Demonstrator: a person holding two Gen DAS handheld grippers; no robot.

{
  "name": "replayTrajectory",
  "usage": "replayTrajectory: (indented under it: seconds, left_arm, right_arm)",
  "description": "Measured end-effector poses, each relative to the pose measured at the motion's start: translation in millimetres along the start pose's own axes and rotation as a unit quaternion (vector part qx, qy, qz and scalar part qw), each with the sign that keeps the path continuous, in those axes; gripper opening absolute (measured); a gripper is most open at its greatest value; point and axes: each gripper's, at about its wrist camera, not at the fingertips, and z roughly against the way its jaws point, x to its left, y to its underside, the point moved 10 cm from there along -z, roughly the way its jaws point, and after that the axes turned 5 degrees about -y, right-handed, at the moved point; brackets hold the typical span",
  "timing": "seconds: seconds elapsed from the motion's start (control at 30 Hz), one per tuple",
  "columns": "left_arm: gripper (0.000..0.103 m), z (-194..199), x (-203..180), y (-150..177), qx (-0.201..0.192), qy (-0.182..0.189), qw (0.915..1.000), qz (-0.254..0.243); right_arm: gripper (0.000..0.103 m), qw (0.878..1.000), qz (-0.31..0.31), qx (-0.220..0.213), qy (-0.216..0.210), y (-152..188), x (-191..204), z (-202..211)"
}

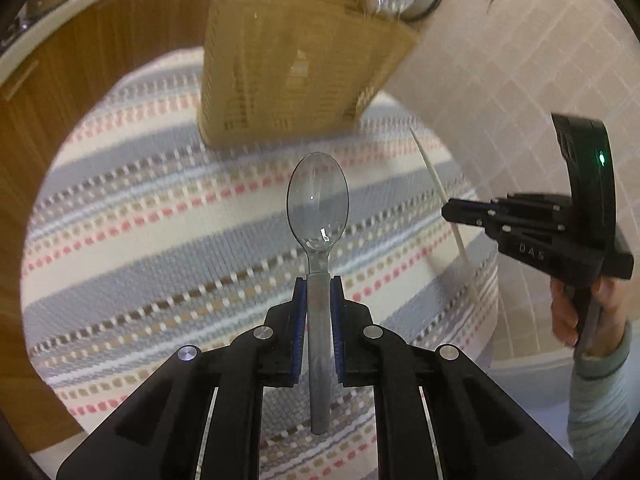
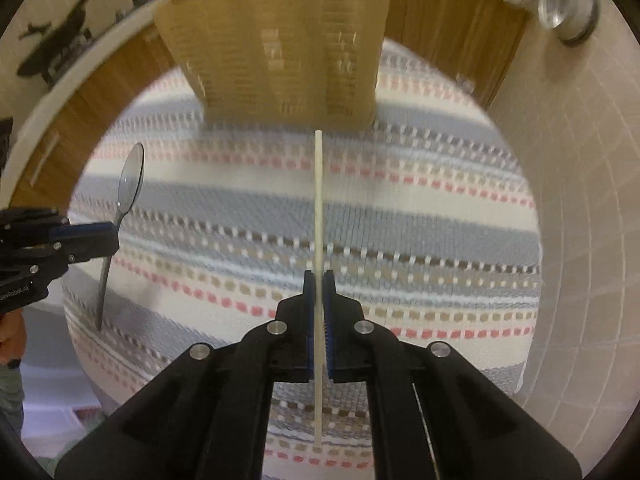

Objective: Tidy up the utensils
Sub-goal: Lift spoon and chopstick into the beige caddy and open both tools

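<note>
Above a round table under a striped cloth (image 1: 160,240), the left gripper (image 1: 319,284) is clamped on the handle of a clear plastic spoon (image 1: 318,200), bowl pointing to 12 o'clock. The right gripper (image 2: 319,276), at 3 o'clock from the spoon in the left view, pinches a thin white stick (image 2: 318,200). A slotted beige holder (image 2: 280,40) stands at 12 o'clock.

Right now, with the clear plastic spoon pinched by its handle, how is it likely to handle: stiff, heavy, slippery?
The clear plastic spoon is probably light: it looks thin and see-through. It seems stiff enough, since the bowl stands straight out beyond the left gripper without drooping. Its glossy, narrow handle may be slippery and could pivot in the grip, and such thin plastic might crack under a hard squeeze.
</note>
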Motion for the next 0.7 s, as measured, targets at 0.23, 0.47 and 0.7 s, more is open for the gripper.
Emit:
replayTrajectory:
  seconds: [0.23,0.47,0.7]
  left_arm:
    - [0.009,36.4,-8.0,-36.5,-0.089,-0.003,0.9959,0.010]
    - [0.009,80.4,-10.8,-75.8,-0.201,-0.029,0.9792,0.004]
    - [0.009,112.4,-9.8,-125.6,-0.298,-0.036,0.9539,0.010]
  right_arm:
    - [0.003,0.993,0.008,-0.116,-0.010,-27.3,5.5,54.7]
    - [0.003,0.968,0.012,-0.250,-0.008,-63.3,11.3,103.4]
    - [0.003,0.933,-0.014,-0.359,-0.023,-109.5,-3.0,136.8]
